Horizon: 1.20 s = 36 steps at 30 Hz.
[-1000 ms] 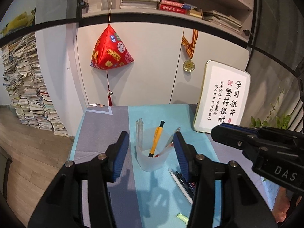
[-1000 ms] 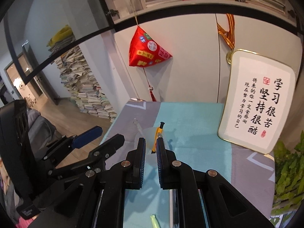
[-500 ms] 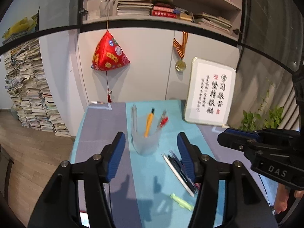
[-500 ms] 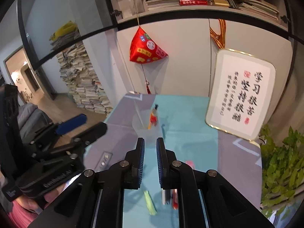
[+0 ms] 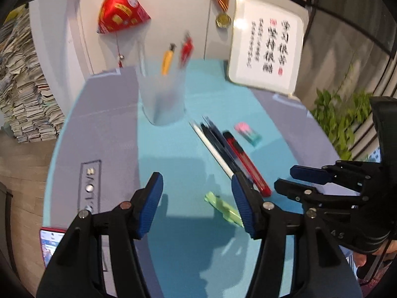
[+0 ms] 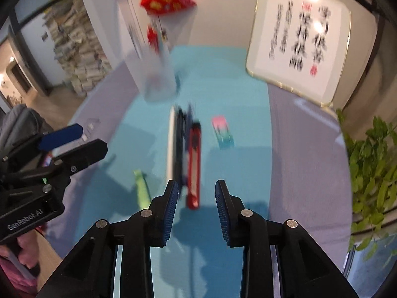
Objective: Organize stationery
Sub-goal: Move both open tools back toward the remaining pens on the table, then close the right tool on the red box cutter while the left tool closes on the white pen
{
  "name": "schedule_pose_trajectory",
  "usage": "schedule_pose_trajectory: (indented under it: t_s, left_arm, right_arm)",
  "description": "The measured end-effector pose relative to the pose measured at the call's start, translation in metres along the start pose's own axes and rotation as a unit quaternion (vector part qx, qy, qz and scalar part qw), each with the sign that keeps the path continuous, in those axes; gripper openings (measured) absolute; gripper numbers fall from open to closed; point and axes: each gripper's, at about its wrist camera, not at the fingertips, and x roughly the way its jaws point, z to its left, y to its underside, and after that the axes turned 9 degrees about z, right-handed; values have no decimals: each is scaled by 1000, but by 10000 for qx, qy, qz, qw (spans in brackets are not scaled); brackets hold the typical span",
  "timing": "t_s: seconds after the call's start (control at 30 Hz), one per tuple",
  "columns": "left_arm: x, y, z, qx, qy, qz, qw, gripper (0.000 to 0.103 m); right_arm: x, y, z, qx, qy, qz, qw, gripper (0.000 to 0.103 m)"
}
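Dropped closer to bench (image 5: 104,124) than a second ago, both claws empty: left claw (image 5: 197,203) half-wide, right claw (image 6: 196,207) narrow, jaws opening. Red pen (image 6: 193,166) just beyond right claw, long axis toward cup (image 6: 156,74). Risk: snagging neighbouring pens (image 6: 177,144) lying alongside.

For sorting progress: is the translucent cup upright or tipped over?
Upright. The cup stands on its base on the mat, pens sticking up from its top.
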Motion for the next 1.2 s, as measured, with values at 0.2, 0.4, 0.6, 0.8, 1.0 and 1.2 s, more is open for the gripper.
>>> schedule_pose_trajectory:
  t_s: [0.2, 0.4, 0.6, 0.8, 1.0, 1.2]
  left_arm:
    - [20, 4, -13, 233, 26, 225, 9995, 57]
    - [37, 4, -14, 179, 43, 427, 9989, 55]
    - [46, -5, -16, 113, 146, 476, 9987, 55]
    - [57, -12, -18, 77, 72, 577, 9983, 55]
    - [71, -18, -11, -115, 69, 698, 9975, 58]
    - [79, -31, -8, -254, -66, 780, 9966, 55]
  right_arm:
    - [16, 6, -3, -149, 29, 116, 9998, 31]
    - [28, 4, -2, -210, 52, 217, 9995, 31]
    - [33, 1, -2, -301, 65, 69, 9995, 31]
    - [32, 0, -17, -133, 210, 57, 9997, 7]
    - [26, -2, -37, 48, -27, 26, 10000, 8]
    - [32, -12, -31, -211, 106, 37, 9997, 29]
